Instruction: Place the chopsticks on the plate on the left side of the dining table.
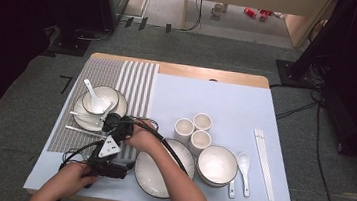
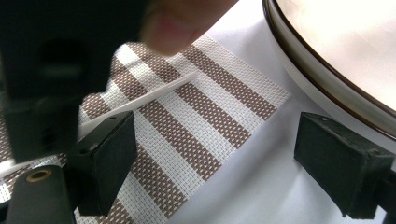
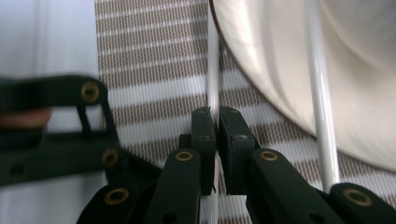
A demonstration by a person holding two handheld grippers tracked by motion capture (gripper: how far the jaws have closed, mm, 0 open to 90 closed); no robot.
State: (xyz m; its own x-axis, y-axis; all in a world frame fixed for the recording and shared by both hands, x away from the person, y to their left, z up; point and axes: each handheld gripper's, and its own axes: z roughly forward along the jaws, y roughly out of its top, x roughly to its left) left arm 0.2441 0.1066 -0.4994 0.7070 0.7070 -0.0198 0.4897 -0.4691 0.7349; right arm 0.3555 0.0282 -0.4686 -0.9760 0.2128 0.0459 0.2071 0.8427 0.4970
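My right gripper [image 3: 217,114] is shut on a thin white chopstick [image 3: 213,70] that lies on the brown-and-white striped placemat [image 3: 154,56]. A second white chopstick [image 3: 318,93] rests across the rim of the white plate [image 3: 243,60] beside it. In the high view the right gripper [image 1: 108,129] reaches across to the placemat's near part, by the plate [image 1: 80,113] that carries a bowl and a spoon. My left gripper [image 2: 215,130] stands open just over the placemat's edge, nothing between its pads, with the chopstick [image 2: 154,93] lying past its left jaw. In the high view the left gripper [image 1: 115,143] sits just behind the right one.
A large empty plate [image 1: 144,177] lies at the front, its dark rim [image 2: 327,79] close to my left gripper. Three cups [image 1: 183,128], a bowl [image 1: 217,166], two spoons [image 1: 244,169] and a pair of chopsticks [image 1: 264,162] stand on the pale blue cloth to the right.
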